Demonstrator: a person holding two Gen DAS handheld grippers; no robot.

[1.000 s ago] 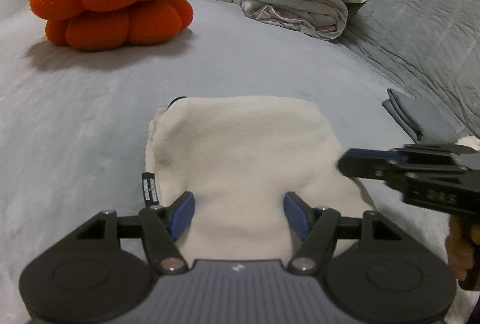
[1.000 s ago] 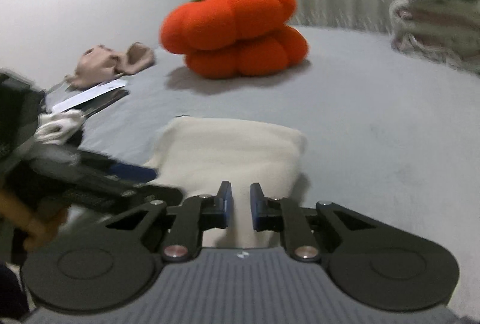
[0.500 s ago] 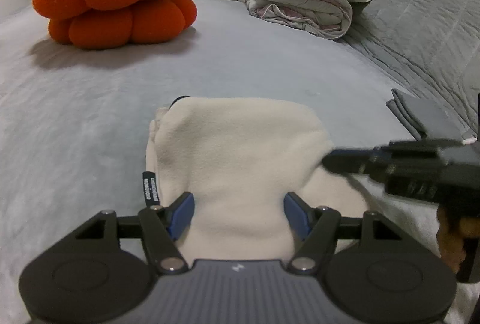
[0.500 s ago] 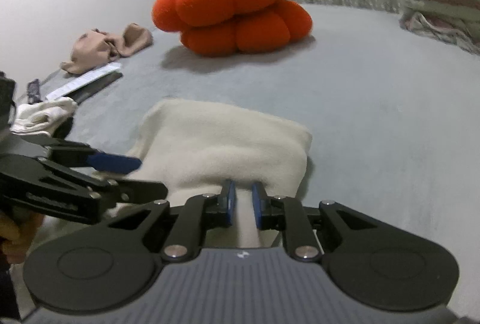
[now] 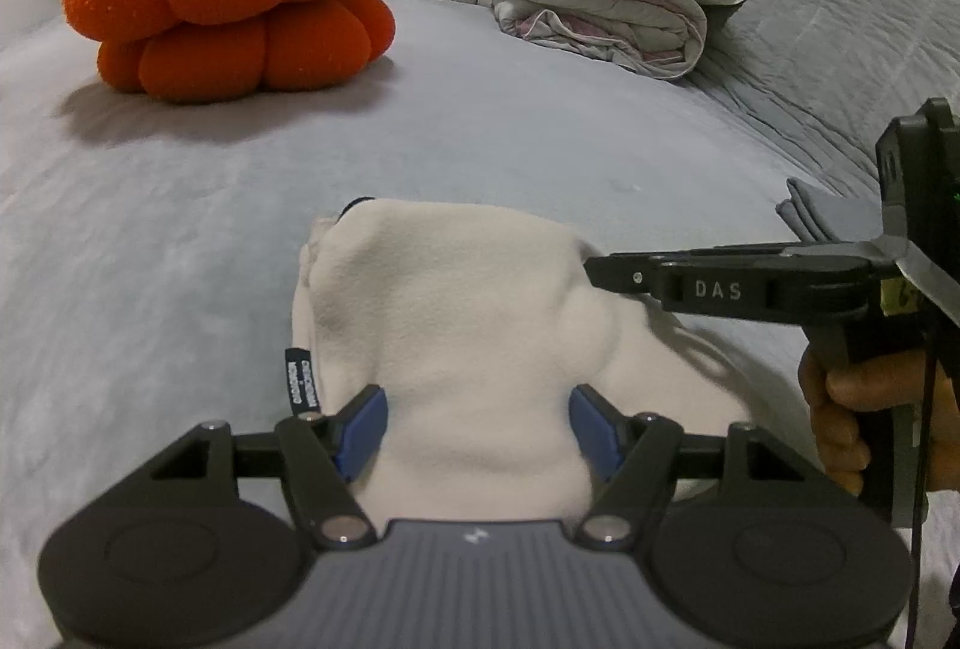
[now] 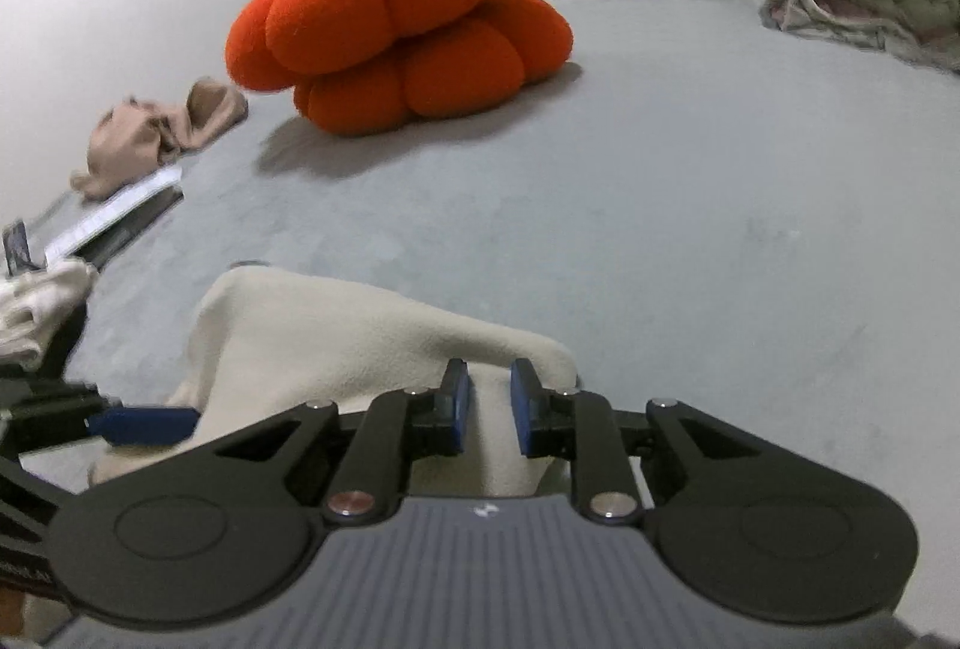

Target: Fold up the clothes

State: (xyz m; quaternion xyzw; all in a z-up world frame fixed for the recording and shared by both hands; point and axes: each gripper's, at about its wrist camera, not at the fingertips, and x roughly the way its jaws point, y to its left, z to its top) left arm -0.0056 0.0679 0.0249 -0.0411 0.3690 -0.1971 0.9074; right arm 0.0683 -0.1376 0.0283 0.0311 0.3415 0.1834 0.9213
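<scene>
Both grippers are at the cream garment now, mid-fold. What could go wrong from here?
1. The right gripper has just been opening, with the cream garment bunched between its pads; the lifted corner may flop back and undo the fold.
2. The left gripper stands open over the near edge, pinning nothing, so the cloth could slide on the grey bedcover.
3. The two grippers work close together and could collide.

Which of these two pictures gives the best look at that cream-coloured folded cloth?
The left wrist view: the cream cloth lies almost whole on the grey bed, its black label visible. The right wrist view shows only its far part; the gripper body hides the rest.
</scene>
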